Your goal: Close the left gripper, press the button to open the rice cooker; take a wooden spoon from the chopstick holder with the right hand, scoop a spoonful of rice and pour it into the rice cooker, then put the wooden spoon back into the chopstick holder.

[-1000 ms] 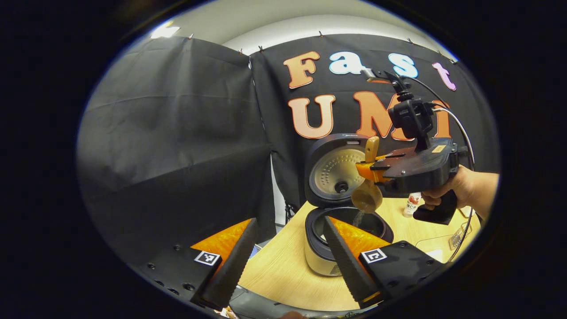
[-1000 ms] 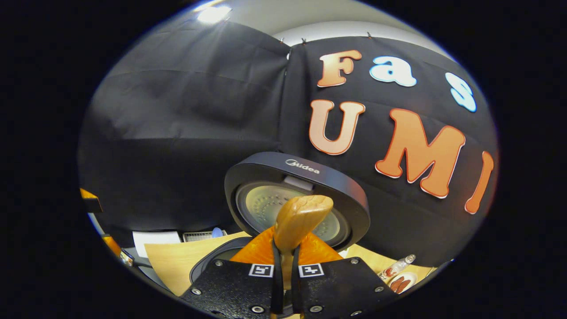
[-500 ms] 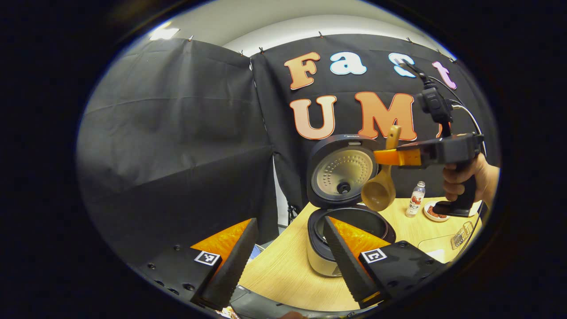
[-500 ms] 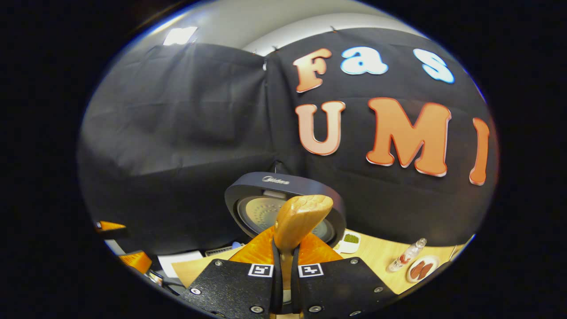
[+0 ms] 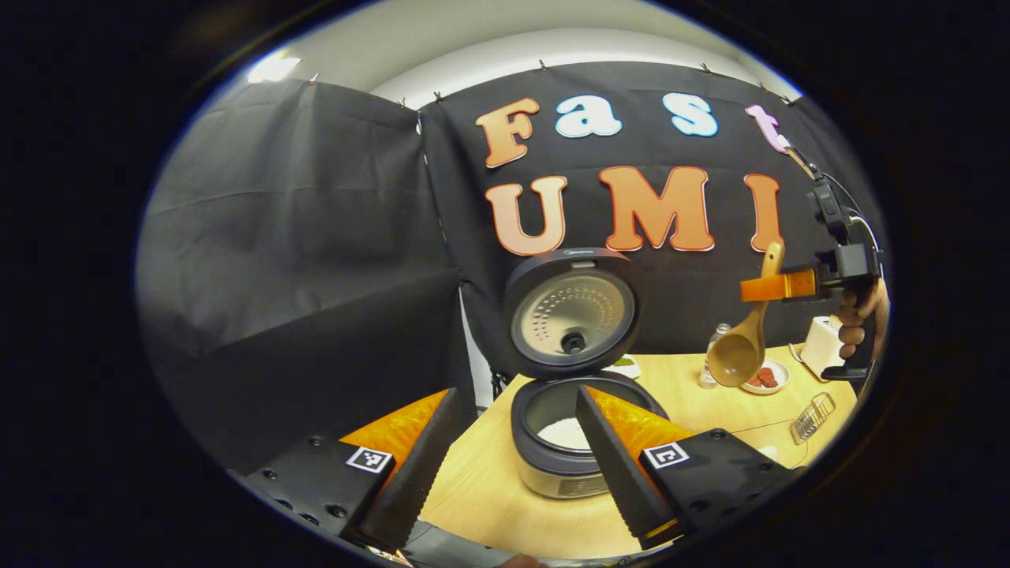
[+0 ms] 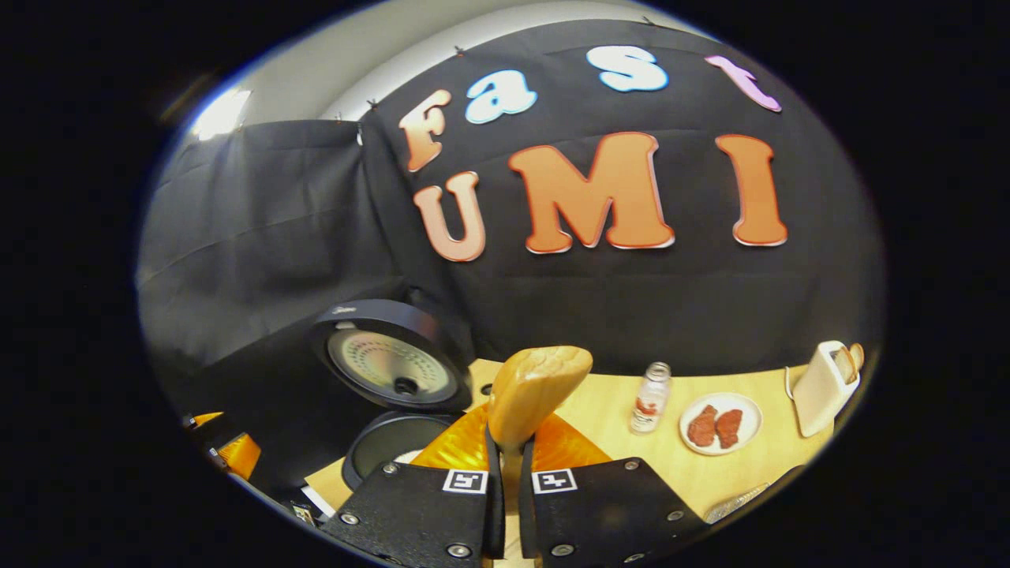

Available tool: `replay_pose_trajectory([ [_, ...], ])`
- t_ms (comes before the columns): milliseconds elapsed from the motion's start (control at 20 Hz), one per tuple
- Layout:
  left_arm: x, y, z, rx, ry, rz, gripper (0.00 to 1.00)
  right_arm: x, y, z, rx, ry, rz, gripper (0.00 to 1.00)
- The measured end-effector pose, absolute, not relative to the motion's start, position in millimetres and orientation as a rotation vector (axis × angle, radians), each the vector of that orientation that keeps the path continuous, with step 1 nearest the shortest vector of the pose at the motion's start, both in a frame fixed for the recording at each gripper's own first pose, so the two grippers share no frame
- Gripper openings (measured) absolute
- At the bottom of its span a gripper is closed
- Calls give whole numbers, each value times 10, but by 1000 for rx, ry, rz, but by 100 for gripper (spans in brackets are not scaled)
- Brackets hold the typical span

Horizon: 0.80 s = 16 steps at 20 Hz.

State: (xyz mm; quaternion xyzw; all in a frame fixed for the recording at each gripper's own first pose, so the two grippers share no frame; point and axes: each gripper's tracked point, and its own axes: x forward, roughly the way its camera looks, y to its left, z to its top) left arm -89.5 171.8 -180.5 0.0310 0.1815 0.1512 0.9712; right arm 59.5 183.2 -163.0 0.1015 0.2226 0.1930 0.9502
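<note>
The rice cooker [image 5: 562, 465] stands on the wooden table with its lid [image 5: 570, 312] raised upright and white rice [image 5: 565, 432] in the pot. My left gripper [image 5: 513, 473] hovers in front of it, open and holding nothing. To the cooker's right, above the table, my right gripper [image 5: 757, 288] is shut on the handle of the wooden spoon [image 5: 734, 355], whose bowl hangs down. In the right gripper view the spoon handle [image 6: 536, 385] sticks up between the shut fingers of my right gripper [image 6: 505, 493], with the cooker lid [image 6: 390, 364] at the left.
Behind the spoon stand a small bottle [image 6: 651, 394], a plate [image 6: 720, 442] with reddish pieces and a white toaster [image 6: 821, 390]. A small wire rack [image 5: 813, 406] lies near the table's right edge. A hand [image 5: 860, 315] holds the right gripper.
The right gripper has carried the spoon from above the cooker's pot, where rice was falling from it, off to the right over the table. The left gripper stays open and has turned slightly.
</note>
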Motion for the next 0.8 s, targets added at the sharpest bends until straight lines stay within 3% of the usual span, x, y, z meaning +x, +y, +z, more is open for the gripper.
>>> replay_pose_trajectory([
  [800,-726,765,-1767,91,391,218,89,94,-328,-2574,282,606,25,7],
])
